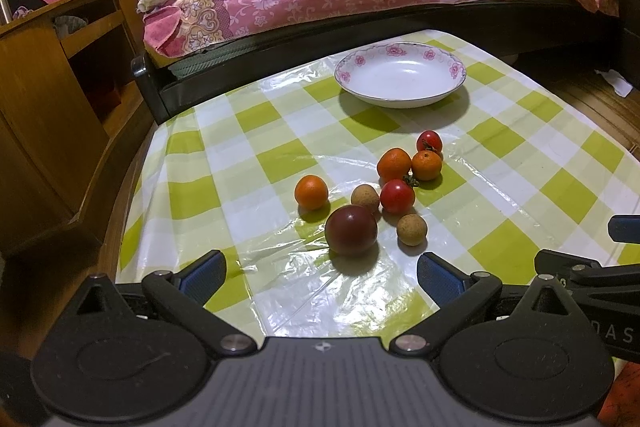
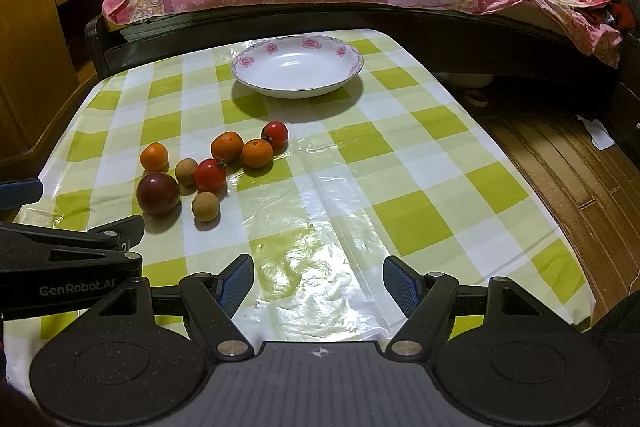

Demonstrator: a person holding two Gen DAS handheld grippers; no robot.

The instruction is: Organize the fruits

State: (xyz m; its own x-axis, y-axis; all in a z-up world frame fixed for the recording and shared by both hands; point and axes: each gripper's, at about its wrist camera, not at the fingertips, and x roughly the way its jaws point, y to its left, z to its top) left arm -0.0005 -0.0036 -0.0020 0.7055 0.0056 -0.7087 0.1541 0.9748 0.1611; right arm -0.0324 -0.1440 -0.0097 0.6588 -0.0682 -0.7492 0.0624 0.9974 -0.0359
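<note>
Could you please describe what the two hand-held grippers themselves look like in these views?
Both match: the left hand-held gripper and the right hand-held gripper have matte black speckled bodies, rounded disc-shaped bases, angular black link arms with silver pivot pins, and ribbed blue pads on the fingers. A ribbed grey plate with a small crosshair mark sits in the middle. The left one's side reads "GenRobot.AI" in white. No cables, hands or sleeves show.

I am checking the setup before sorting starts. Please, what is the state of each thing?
Left gripper: open, empty.
Right gripper: open, empty.
Floral-rimmed dish: upright, empty.
Dark purple tomato: loose on tablecloth.
Three small oranges: on tablecloth, not in dish.
Two red cherry tomatoes: on tablecloth.
Two longans: on tablecloth.
</note>
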